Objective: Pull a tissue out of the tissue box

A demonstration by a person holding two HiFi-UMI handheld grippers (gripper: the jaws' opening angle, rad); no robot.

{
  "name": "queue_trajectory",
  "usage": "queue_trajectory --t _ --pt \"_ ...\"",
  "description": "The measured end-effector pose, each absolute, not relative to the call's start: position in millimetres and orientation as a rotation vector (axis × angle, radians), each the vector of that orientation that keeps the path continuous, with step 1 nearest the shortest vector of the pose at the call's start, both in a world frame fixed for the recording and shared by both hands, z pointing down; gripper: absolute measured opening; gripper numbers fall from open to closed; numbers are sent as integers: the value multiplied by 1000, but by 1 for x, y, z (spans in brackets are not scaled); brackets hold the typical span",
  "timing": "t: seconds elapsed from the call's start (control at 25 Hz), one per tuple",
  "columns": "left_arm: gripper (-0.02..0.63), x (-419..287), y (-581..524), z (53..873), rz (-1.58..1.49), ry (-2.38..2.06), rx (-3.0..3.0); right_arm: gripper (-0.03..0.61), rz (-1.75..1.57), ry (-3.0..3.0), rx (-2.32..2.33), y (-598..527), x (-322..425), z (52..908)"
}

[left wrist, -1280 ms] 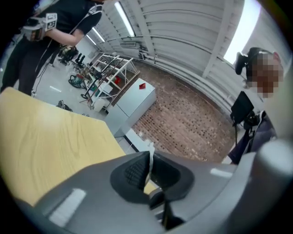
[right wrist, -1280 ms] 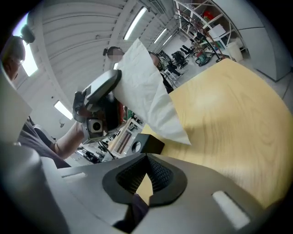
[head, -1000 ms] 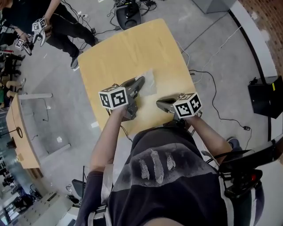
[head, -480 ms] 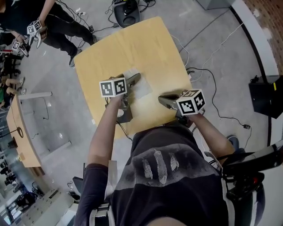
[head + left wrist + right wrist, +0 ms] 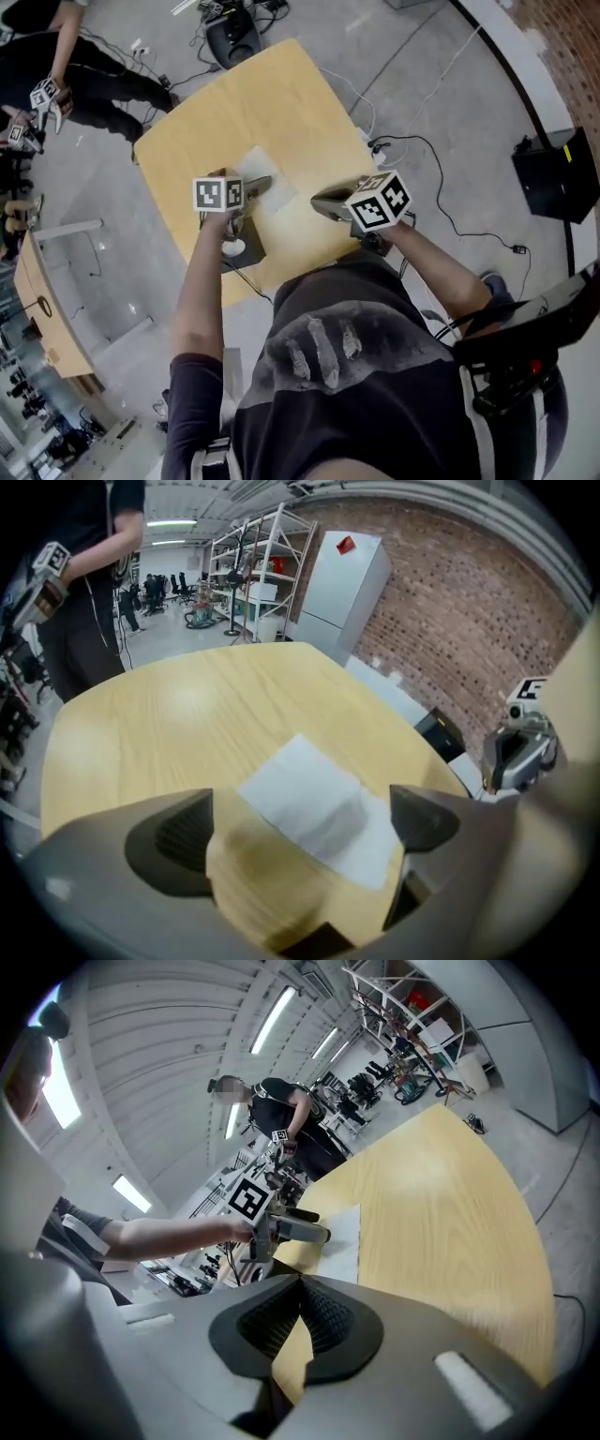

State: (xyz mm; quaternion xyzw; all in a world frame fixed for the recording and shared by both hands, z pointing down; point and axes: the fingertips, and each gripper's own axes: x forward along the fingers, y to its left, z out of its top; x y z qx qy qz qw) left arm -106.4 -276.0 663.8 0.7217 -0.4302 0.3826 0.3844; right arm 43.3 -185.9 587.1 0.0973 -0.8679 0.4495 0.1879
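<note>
A white tissue (image 5: 268,176) lies flat on the wooden table (image 5: 272,103); it also shows as a folded tissue (image 5: 319,806) just past my left jaws. My left gripper (image 5: 255,185) points steeply down over its near edge. Its jaws have just been opening and now stand wide, and the pads touch nothing. My right gripper (image 5: 322,199) hovers to the right of the tissue (image 5: 343,1236), shut with nothing between its pads (image 5: 319,1321). A dark block (image 5: 240,249) sits under my left hand; whether it is the tissue box I cannot tell.
Another person (image 5: 56,56) with grippers stands beyond the table's far left corner. Cables (image 5: 422,150) and a black box (image 5: 553,178) lie on the floor at the right. A white cabinet (image 5: 347,588) stands against the brick wall.
My left gripper has dropped toward the table, tipped downward and opened. The tissue it held up now lies flat on the wood. My right gripper has shifted slightly sideways.
</note>
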Motion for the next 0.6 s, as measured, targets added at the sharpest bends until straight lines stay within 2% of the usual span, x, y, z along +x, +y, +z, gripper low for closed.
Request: queue_trajectory --t 0.04,0.24,0.44,0.52,0.56,0.6 --pt "581 -109 -279 662 998 -1093 1853 -3 1271 -2443 282 -188 43 586" --pt "581 -159 -283 645 1041 -1147 1838 -3 1308 -2442 295 -195 13 585" --pt "569 -176 -286 593 856 -1332 1945 -3 1375 -2490 285 -200 -1 577" --pt "544 -189 -284 568 811 -1379 2003 -3 1387 -2525 274 -208 -26 576" --pt "511 -197 -281 553 802 -1410 2020 -3 1382 -2548 251 -213 -40 572" --pt "440 -203 -277 537 786 -1449 2028 -3 1374 -2571 216 -218 -53 566"
